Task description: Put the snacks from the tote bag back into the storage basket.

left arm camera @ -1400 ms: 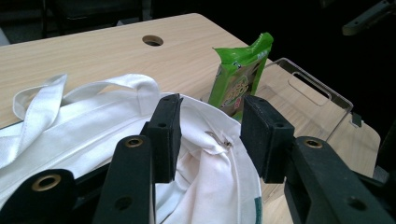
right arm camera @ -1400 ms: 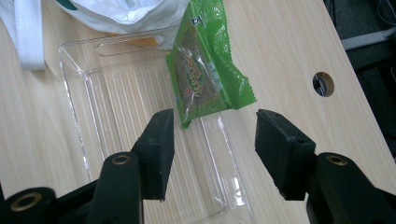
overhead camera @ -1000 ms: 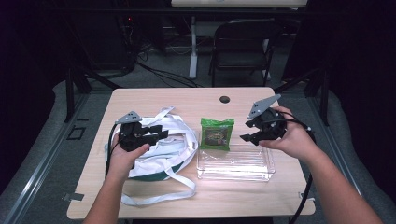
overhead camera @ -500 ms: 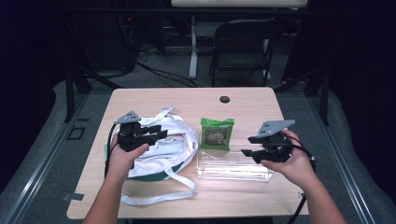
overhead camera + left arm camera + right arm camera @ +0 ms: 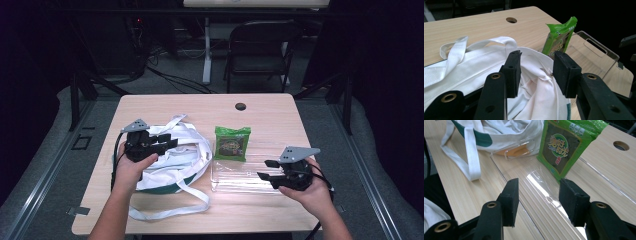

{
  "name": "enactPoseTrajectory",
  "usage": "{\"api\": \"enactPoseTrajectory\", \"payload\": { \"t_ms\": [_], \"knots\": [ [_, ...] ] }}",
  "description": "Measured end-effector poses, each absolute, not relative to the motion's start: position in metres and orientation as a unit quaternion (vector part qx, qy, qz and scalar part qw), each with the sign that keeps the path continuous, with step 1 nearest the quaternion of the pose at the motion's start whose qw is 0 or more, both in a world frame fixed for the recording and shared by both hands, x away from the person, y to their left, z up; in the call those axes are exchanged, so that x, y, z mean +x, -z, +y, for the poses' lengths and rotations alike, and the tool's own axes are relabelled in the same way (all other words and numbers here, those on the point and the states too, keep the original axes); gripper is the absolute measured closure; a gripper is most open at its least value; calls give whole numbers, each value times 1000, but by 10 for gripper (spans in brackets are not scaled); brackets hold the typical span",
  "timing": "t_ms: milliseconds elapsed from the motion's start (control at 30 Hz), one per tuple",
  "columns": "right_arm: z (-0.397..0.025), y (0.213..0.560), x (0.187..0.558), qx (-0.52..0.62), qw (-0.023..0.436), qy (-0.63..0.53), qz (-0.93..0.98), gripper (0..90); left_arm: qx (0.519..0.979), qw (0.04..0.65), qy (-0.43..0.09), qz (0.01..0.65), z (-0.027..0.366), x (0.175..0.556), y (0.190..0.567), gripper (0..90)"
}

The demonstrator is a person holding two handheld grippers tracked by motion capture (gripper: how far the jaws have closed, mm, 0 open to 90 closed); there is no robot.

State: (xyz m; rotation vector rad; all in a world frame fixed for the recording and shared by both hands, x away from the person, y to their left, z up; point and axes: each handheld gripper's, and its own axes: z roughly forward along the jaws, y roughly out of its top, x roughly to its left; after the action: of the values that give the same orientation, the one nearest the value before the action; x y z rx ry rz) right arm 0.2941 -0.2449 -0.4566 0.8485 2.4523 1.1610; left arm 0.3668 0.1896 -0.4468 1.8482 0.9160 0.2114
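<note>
R gripper (image 5: 266,170) had dropped since the earlier frames: a sec ago it was held up over the table's far R side, half a sec ago lower beside the tray, now it sat low at the tray's R end, nearer the person. L gripper (image 5: 167,140), bag, packet and tray hadn't shifted.

Clear plastic tray (image 5: 227,181) lay on the wood table (image 5: 280,112), near-R of centre. R gripper's jaw tips reached over the tray's R end in the high view; in the right gripper view the tray (image 5: 541,195) ran away right under the jaws. Green snack packet (image 5: 231,143) leaned at the tray's far-L corner, lower edge in or at the tray, can't tell which; it stood well ahead of the R gripper (image 5: 537,197), printed face toward it (image 5: 564,147).

White cloth bag (image 5: 172,160) w/ green base lay L of the tray, straps loose, one strap looping toward the near edge. Its rim touched or overlapped the tray's L end (image 5: 506,135).

R gripper: jaws wide apart, nothing between them, not seen touching the tray.

L gripper: over the bag's upper part, jaws apart, empty. In the left gripper view the bag's open mouth (image 5: 534,100) lay just below and between the jaws (image 5: 536,75); contact w/ cloth unclear. Packet (image 5: 559,37) and tray (image 5: 596,50) were beyond.
</note>
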Motion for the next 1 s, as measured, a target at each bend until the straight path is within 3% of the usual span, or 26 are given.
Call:
{"api": "enactPoseTrajectory", "payload": {
  "t_ms": [533,1000],
  "knots": [
    [-250,493,273,287,162,-445,833,504,769,503,-85,385,188,367,450,581],
    [-259,499,266,311,177,-504,786,503,775,492,-92,385,184,368,452,581]
  ]
}}
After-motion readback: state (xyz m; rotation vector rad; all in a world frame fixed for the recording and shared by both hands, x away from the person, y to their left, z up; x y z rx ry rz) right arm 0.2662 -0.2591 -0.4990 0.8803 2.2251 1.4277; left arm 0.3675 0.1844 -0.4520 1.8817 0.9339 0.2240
